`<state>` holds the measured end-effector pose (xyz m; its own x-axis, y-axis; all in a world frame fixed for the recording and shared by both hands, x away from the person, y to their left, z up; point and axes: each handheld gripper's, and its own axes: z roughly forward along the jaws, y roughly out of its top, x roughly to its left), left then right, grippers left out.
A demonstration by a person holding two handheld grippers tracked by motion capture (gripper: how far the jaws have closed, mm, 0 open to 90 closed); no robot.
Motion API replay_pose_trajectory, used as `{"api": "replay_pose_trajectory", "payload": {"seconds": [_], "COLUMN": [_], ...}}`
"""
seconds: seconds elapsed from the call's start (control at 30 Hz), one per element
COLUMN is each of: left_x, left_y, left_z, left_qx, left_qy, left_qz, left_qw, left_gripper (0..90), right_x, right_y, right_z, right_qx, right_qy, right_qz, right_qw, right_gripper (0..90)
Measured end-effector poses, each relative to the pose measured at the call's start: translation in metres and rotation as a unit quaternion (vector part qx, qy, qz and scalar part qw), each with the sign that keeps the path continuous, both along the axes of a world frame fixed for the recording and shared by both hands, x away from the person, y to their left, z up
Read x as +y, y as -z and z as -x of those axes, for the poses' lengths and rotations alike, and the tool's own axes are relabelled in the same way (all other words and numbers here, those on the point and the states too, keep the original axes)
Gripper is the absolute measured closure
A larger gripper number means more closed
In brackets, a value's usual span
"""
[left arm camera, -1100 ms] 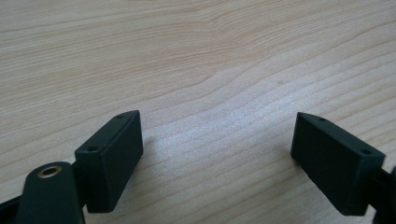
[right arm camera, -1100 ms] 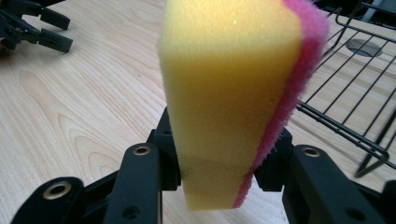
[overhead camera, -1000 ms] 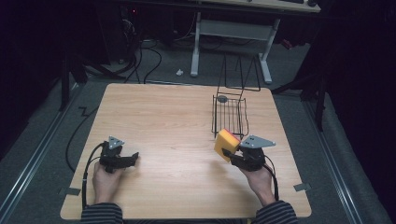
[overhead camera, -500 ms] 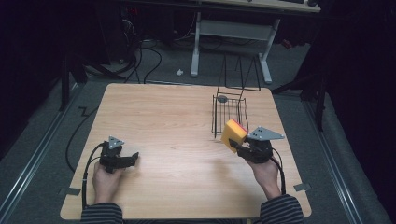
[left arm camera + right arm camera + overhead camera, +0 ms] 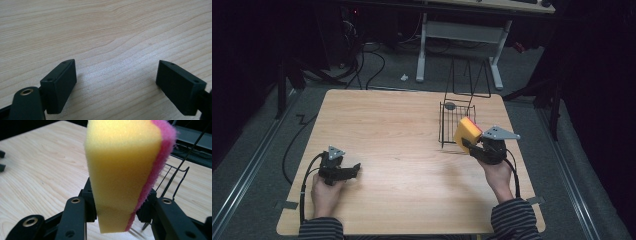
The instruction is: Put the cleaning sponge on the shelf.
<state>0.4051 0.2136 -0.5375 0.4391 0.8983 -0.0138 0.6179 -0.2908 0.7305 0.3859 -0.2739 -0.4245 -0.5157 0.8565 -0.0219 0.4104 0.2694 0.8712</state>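
Holding a sponge (image 5: 465, 131) in my right tongs (image 5: 469, 145), I find the pads pressed on its lower end, one on the yellow foam face and one on the pink scouring face. In the right gripper view the sponge (image 5: 122, 170) stands upright out of the tongs (image 5: 117, 212), pinched narrow where the pads bite and widening toward its top. In the high view it hangs raised off the worktop (image 5: 402, 130), just beside the near edge of the black wire basket (image 5: 455, 120), partly overlapping that edge from this angle; whether sponge and wire touch I cannot tell.

The basket stands on the far right part of the worktop with a small dark round object (image 5: 450, 105) in its far end. Its tall wire handle (image 5: 469, 80) rises beyond it.

My left tongs (image 5: 354, 169) rest low over the near left part of the worktop, well apart from the sponge and basket. In the left gripper view they (image 5: 116, 82) stand wide, with bare wood grain between the pads and nothing gripped. A black cable (image 5: 307, 172) loops from the left gripper body toward the near edge.
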Motion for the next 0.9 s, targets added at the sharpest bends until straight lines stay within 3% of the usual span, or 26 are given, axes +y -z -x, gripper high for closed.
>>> {"api": "replay_pose_trajectory", "payload": {"seconds": [0.2,0.53,0.9], "left_x": [0.000,0.000,0.000], "left_y": [0.000,0.000,0.000], "left_z": [0.000,0.000,0.000], "left_qx": [0.001,0.000,0.000], "left_qy": [0.000,0.000,0.000], "left_qz": [-0.001,0.000,0.000], "left_qw": [1.0000,1.0000,1.0000], "left_gripper": [17.2,17.2,17.2], "right_x": [-0.004,0.000,0.001], "right_y": [0.005,0.001,0.008], "right_z": [-0.010,-0.028,-0.049], "right_qx": [0.008,0.002,0.011], "right_qy": [0.011,0.025,0.048], "right_qz": [-0.016,0.002,-0.014], "right_qw": [0.9998,0.9997,0.9987], "right_gripper": [60.9,60.9,60.8]}}
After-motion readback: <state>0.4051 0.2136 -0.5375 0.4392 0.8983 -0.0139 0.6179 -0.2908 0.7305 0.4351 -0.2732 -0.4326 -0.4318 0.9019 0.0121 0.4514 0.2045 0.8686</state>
